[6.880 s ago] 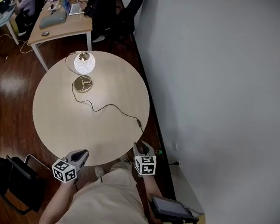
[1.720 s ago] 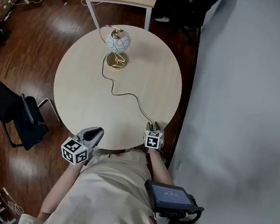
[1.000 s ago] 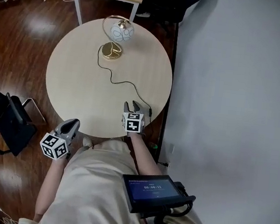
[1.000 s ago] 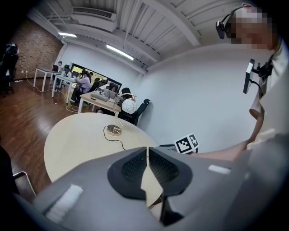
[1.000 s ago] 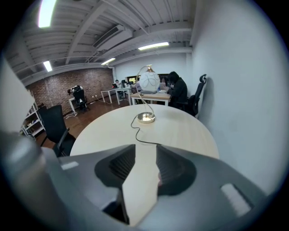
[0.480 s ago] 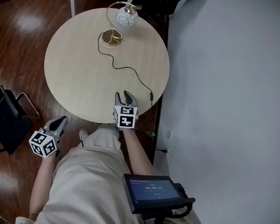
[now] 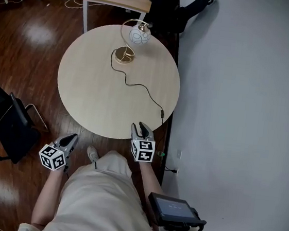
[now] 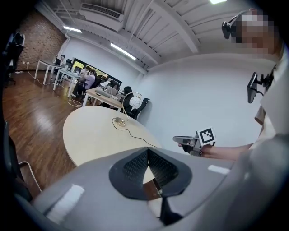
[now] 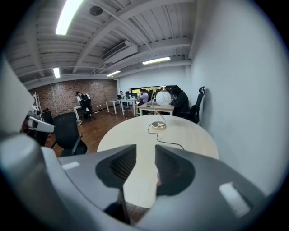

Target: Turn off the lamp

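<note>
Now R gripper [image 7: 142,128] at near edge of table [image 7: 91,80], empty jaws apart, just been closing; L gripper [image 7: 71,140] closed, empty; lamp [image 7: 138,36] at far edge

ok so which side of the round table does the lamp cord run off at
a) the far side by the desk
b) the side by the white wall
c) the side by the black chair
b: the cord leaves the lamp, crosses the round table and reaches the rim next to the white wall.
</note>
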Demonstrator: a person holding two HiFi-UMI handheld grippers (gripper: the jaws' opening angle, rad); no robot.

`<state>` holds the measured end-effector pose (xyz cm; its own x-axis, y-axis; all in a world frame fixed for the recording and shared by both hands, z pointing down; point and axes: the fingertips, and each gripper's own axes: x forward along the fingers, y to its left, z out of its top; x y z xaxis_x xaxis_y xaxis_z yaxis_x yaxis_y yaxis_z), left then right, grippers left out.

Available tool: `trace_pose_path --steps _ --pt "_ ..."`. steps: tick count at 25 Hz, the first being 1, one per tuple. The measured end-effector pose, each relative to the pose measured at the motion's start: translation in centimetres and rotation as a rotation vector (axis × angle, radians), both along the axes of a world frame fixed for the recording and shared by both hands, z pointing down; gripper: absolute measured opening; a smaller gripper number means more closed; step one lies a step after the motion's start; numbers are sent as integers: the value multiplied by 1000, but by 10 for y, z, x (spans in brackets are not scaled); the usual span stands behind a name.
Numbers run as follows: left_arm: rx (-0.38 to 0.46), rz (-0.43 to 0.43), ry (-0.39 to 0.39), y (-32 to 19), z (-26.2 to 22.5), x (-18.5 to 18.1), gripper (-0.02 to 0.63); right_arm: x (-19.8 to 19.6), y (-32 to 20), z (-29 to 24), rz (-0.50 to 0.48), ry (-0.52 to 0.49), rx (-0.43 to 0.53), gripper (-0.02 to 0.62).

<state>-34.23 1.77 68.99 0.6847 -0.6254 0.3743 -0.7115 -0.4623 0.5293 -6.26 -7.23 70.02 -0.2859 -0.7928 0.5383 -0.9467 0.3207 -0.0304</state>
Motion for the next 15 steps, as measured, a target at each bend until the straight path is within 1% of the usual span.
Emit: trace_pose_path --steps 3,6,9,12,15 --pt "1 19 2 7 -5 18 2 19 22 -8 8 -20 11 130" --pt "4 62 2 17 -11 49 2 42 46 -17 22 -44 20 126" --pt "24 110 -3 28 -20 85 2 62 73 -30 18 -74 48 126" --pt "45 155 -33 41 -22 118 5 86 101 -41 30 -116 69 126" --pt "55 183 -67 61 -24 142 5 105 131 -49 36 -151 83 124"
